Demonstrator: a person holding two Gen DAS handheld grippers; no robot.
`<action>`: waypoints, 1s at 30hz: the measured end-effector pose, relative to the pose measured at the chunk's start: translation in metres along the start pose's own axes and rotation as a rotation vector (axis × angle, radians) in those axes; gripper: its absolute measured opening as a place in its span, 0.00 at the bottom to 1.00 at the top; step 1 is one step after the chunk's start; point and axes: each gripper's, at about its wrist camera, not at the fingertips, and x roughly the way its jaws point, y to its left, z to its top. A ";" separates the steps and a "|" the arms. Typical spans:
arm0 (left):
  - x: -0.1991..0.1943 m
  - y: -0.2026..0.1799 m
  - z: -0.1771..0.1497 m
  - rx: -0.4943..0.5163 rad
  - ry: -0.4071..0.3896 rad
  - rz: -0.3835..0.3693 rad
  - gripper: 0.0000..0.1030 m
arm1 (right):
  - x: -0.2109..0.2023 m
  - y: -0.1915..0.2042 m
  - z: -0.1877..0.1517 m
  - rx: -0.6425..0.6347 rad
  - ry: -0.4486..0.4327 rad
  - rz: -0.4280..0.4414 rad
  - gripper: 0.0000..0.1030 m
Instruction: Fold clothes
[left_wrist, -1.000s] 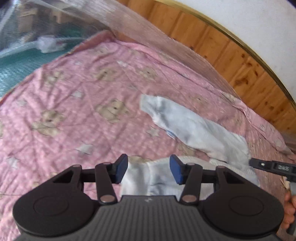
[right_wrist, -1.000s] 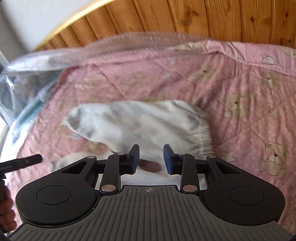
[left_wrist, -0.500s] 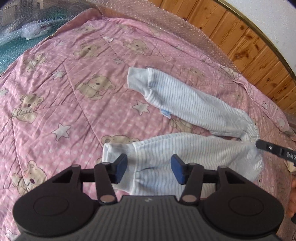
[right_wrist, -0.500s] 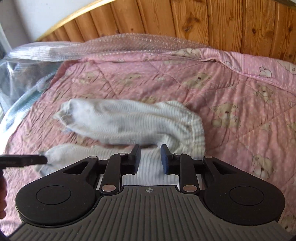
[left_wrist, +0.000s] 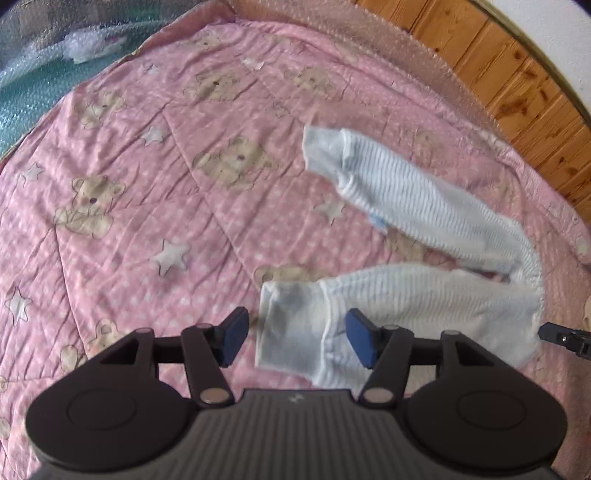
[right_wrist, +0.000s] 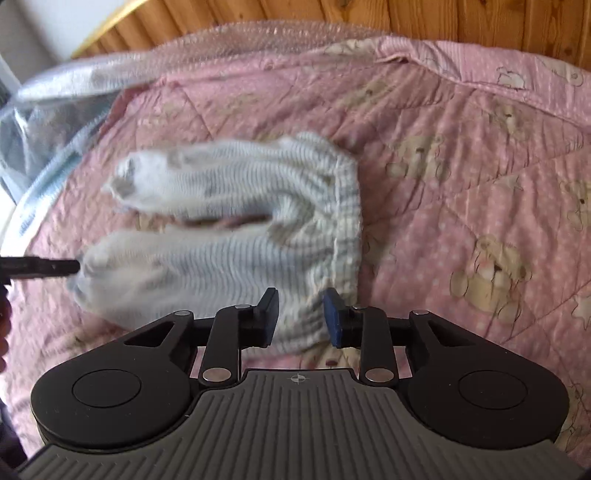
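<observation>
A small pair of white, blue-striped baby pants (left_wrist: 424, 295) lies flat on the pink teddy-bear quilt (left_wrist: 147, 166), its two legs spread in a V. My left gripper (left_wrist: 297, 338) hovers over the cuff of the near leg. Its jaws are opening, and the cloth lies below them with the pads off it. In the right wrist view the pants (right_wrist: 221, 266) are blurred. My right gripper (right_wrist: 300, 315) hangs over the waistband corner, its jaws also opening and not pressing the cloth. Each gripper's tip shows at the other view's edge: right gripper tip (left_wrist: 565, 338), left gripper tip (right_wrist: 40, 266).
Bubble wrap (left_wrist: 369, 40) lines the quilt's far edge under a wood-panelled wall (left_wrist: 517, 74). A plastic-covered teal sheet (left_wrist: 33, 96) lies past the quilt's left edge. A person's hand (right_wrist: 3, 306) shows at the left border.
The pants were bunched up close between both pairs of jaws a second ago and now lie spread on the quilt. Both pairs of jaws have widened and both grippers have drawn back a little.
</observation>
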 end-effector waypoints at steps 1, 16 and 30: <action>-0.002 0.000 0.013 0.006 -0.027 -0.021 0.63 | -0.004 -0.001 0.013 0.004 -0.029 0.013 0.42; 0.091 -0.026 0.110 0.168 -0.005 0.022 0.40 | 0.090 -0.022 0.093 -0.052 0.141 0.040 0.16; 0.001 0.055 -0.014 -0.139 -0.037 0.026 0.27 | -0.017 0.040 -0.035 -0.575 0.011 -0.097 0.27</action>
